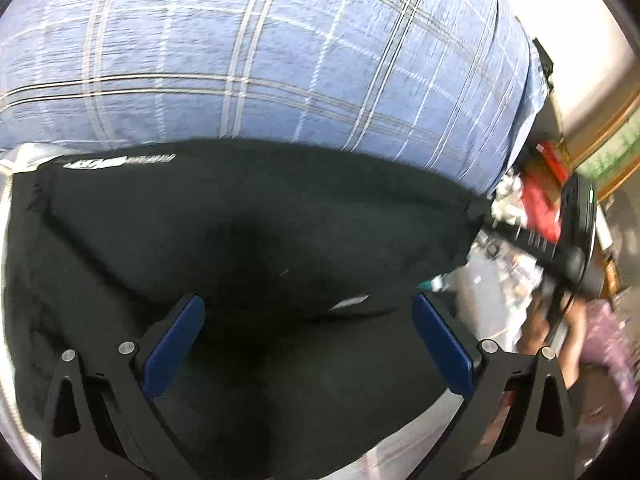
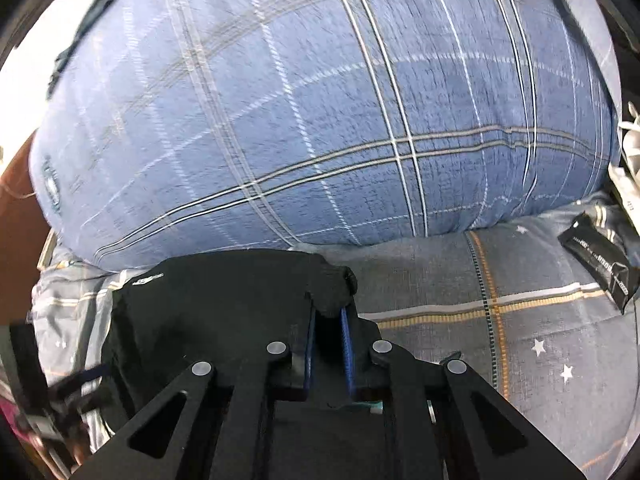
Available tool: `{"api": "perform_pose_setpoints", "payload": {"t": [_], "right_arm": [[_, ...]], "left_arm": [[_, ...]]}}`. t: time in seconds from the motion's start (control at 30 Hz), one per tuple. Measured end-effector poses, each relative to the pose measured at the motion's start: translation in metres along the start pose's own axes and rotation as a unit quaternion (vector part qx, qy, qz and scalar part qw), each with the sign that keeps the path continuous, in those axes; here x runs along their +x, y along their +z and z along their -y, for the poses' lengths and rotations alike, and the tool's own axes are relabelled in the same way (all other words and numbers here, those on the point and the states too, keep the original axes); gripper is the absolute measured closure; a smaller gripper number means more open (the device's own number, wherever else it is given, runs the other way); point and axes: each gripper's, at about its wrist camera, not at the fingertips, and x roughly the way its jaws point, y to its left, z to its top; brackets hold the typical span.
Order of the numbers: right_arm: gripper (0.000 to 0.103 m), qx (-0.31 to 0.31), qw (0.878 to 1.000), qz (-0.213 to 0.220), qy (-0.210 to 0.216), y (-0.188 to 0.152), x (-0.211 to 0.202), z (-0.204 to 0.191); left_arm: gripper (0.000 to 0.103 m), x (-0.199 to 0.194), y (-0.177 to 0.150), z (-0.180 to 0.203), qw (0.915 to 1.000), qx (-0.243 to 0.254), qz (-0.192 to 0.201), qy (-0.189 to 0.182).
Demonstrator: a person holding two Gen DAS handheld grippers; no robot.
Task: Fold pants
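We see the right gripper (image 2: pixel 328 320) jaws pinching a corner of the black pants (image 2: pixel 224 300); the left gripper (image 1: pixel 308 312) jaws hang spread above them.

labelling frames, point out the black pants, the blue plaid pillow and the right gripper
black pants (image 2: pixel 208 300): right wrist view, flat middle of the fabric
blue plaid pillow (image 2: pixel 320 120): right wrist view, centre of its face
right gripper (image 2: pixel 328 320): right wrist view, between fingertips

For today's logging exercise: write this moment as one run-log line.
left gripper: open over pants | right gripper: shut on pants edge | bed
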Motion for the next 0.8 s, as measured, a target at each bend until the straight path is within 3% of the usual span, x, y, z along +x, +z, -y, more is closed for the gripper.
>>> {"api": "perform_pose_setpoints", "payload": {"t": [0.13,0.33,0.47,0.53,0.63,0.7,0.8], "right_arm": [[0.092,-0.012,1.0,0.007,0.017,0.001,-0.007,-0.003],[0.092,-0.042,0.999,0.005,0.025,-0.006,-0.015,-0.006],[0.092,-0.054,0.998,0.0,0.026,-0.007,-0.019,-0.004],[0.092,-0.079,0.997,0.006,0.023,-0.01,-0.022,-0.008],[0.093,-0.107,0.994,0.0,0.029,-0.015,-0.026,-0.015],[0.093,-0.121,0.992,-0.007,0.037,-0.018,-0.027,-0.018],[0.093,-0.137,0.99,-0.01,0.035,-0.022,-0.029,-0.022]], "left_arm": [[0.0,0.028,0.048,0.019,0.9992,-0.03,-0.015,-0.024],[0.0,0.082,0.101,0.043,0.9964,-0.058,-0.059,0.02],[0.0,0.109,0.107,0.042,0.984,-0.104,-0.144,0.019],[0.0,0.114,0.107,0.043,0.9788,-0.128,-0.16,0.013],[0.0,0.113,0.107,0.045,0.9756,-0.133,-0.168,0.05],[0.001,0.115,0.101,0.04,0.9685,-0.15,-0.183,0.077],[0.019,0.114,0.092,0.024,0.9567,-0.198,-0.198,0.081]]}}
